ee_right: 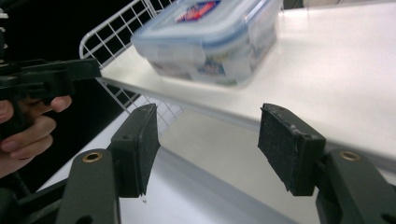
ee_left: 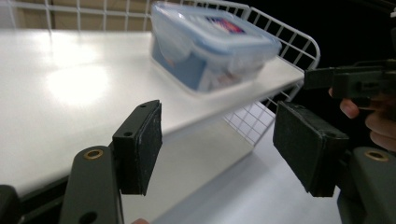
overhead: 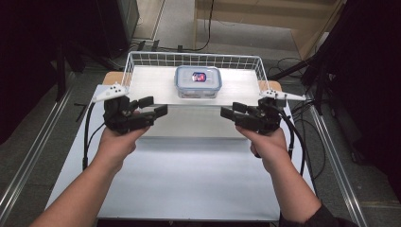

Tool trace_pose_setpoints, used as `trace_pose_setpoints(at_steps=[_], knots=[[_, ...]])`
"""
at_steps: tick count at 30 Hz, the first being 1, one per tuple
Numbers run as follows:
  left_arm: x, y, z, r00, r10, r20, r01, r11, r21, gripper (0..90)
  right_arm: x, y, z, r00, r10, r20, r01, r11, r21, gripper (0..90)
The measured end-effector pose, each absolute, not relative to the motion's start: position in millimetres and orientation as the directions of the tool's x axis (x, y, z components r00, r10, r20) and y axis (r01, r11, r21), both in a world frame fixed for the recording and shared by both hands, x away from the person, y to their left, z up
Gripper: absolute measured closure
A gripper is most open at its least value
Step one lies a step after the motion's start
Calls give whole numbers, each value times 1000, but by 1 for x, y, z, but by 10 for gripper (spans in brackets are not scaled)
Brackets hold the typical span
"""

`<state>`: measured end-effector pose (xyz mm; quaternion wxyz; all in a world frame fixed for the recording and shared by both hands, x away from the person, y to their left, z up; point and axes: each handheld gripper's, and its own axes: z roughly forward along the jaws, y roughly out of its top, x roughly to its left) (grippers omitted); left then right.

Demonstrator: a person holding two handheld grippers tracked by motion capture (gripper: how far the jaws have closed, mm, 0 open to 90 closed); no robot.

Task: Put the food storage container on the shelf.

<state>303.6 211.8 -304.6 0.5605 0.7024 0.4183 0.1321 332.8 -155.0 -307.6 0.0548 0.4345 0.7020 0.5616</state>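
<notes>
A clear plastic food box with a blue-rimmed lid (overhead: pixel 198 81) sits on a raised white shelf (overhead: pixel 151 90) edged by a white wire rail. The box (ee_left: pixel 210 46) lies ahead and to the right of my left gripper (ee_left: pixel 217 144), which stands open with nothing between its pads. My right gripper (ee_right: pixel 208 144) is open too and holds nothing, with the box (ee_right: pixel 210 39) ahead of it on the shelf. In the high view my left gripper (overhead: pixel 158 105) and right gripper (overhead: pixel 229 109) hover just before the shelf's front edge, pointing inward at each other.
The wire rail (overhead: pixel 189 59) closes the shelf's back and sides. Below the shelf lies the white table top (overhead: pixel 189 179). Cables (overhead: pixel 87 137) trail from both grippers. Metal floor rails (overhead: pixel 28 165) and dark stands flank the table.
</notes>
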Motion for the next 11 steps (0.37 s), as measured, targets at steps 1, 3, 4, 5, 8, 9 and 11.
trace_pose_setpoints(at_steps=[1,3,4,5,8,9,11], knots=[[299,212,-311,618,737,-274,432,-27,902,323,328,-156,-313,-619,676,400,538,-6,843,374],[289,214,-324,624,737,-258,424,-42,905,313,320,-158,-324,-620,693,368,515,5,857,368],[284,215,-331,626,740,-246,418,-52,907,310,315,-159,-330,-618,701,356,504,6,864,365],[280,216,-338,630,738,-241,412,-54,909,306,311,-161,-336,-617,710,339,490,9,872,361],[267,219,-359,625,744,-235,416,-63,907,301,297,-165,-354,-616,728,301,460,22,887,355],[263,221,-367,623,747,-232,417,-66,907,301,292,-166,-360,-612,735,292,452,23,892,355],[256,224,-377,621,752,-222,417,-77,906,301,281,-170,-374,-607,746,273,437,26,899,355]])
